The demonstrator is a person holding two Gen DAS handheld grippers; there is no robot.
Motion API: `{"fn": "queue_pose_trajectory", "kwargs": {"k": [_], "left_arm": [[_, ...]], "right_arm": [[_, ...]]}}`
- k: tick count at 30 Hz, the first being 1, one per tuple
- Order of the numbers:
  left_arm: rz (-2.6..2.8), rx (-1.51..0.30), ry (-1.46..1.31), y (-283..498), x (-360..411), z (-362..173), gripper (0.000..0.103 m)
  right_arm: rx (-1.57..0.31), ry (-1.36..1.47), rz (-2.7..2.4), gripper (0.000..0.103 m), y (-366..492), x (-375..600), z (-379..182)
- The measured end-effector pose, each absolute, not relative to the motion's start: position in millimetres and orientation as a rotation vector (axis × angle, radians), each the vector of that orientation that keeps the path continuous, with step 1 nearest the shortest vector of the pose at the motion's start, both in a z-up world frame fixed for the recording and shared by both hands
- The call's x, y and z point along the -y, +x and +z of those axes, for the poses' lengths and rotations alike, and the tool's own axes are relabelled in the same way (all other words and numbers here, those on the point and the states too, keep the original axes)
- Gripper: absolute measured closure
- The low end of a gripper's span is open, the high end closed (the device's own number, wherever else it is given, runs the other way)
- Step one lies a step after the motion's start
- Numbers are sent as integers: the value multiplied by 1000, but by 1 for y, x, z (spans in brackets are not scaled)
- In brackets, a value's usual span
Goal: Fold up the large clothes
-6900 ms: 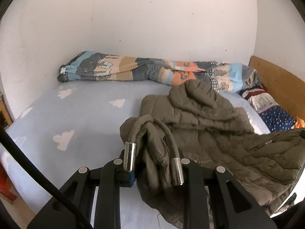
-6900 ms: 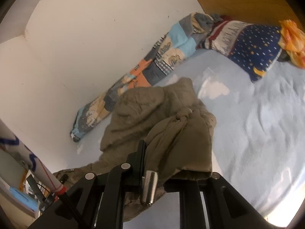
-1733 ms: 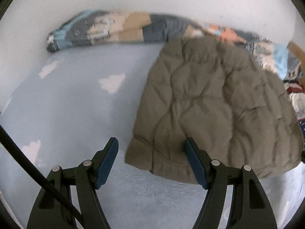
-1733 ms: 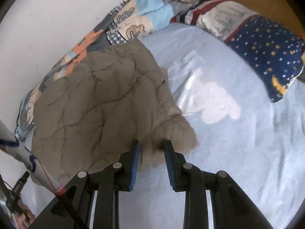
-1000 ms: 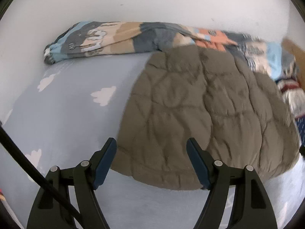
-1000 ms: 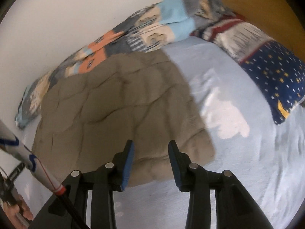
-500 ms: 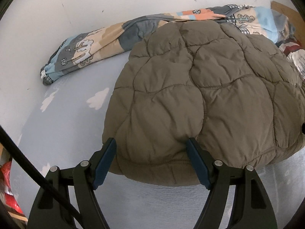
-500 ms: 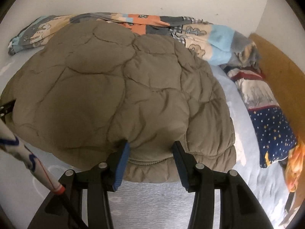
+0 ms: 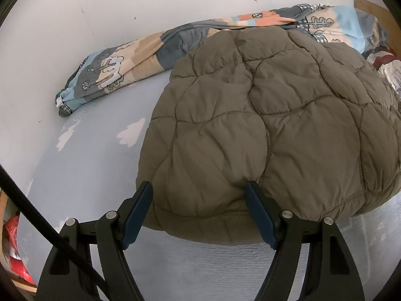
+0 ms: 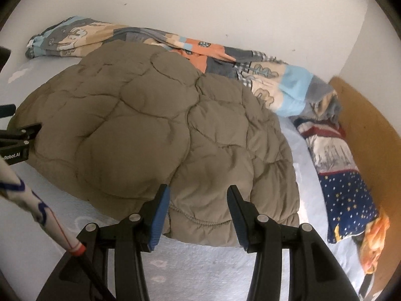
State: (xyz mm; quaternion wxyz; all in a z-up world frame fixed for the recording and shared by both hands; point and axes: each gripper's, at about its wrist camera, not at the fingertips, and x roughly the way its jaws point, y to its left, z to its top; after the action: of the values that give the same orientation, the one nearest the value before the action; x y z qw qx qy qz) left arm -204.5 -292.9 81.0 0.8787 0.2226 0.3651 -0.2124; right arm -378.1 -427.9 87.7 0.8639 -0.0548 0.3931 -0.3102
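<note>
An olive quilted puffer jacket [image 9: 263, 125] lies spread back-up on the light blue bed sheet [image 9: 87, 175]; it also shows in the right wrist view [image 10: 150, 130]. My left gripper [image 9: 199, 188] is open, its fingers standing over the jacket's near left hem. My right gripper [image 10: 198, 192] is open, its fingers over the near right hem. Neither holds anything. The left gripper's body [image 10: 17, 138] shows at the left edge of the right wrist view.
A patchwork rolled quilt [image 9: 120, 70] lies along the white wall behind the jacket, also in the right wrist view [image 10: 225, 57]. A starred navy pillow [image 10: 348, 195] and a wooden headboard [image 10: 371, 130] are at the right. Bare sheet [image 10: 188, 271] lies in front.
Both grippers let go of the jacket, which was laid flat on the bed. In the last half second both grippers moved slightly closer over the near hem.
</note>
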Motion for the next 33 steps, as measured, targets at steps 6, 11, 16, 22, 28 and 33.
{"fn": "queue_pose_trajectory", "kwargs": {"k": [6, 11, 16, 22, 28, 33], "left_arm": [[-439, -750, 483, -206, 295, 80, 28], [-436, -748, 491, -206, 296, 80, 28], [-439, -758, 482, -206, 296, 81, 28], [-441, -765, 480, -205, 295, 81, 28], [-441, -766, 479, -206, 295, 81, 28], [-440, -765, 480, -206, 295, 81, 28]], "right_arm": [[-828, -130, -657, 52, -377, 427, 85], [-829, -128, -657, 52, -377, 430, 85], [-840, -110, -657, 51, -377, 434, 83], [-857, -66, -660, 51, -378, 442, 80], [-858, -81, -662, 50, -377, 439, 78], [-858, -88, -663, 49, -377, 439, 78]]}}
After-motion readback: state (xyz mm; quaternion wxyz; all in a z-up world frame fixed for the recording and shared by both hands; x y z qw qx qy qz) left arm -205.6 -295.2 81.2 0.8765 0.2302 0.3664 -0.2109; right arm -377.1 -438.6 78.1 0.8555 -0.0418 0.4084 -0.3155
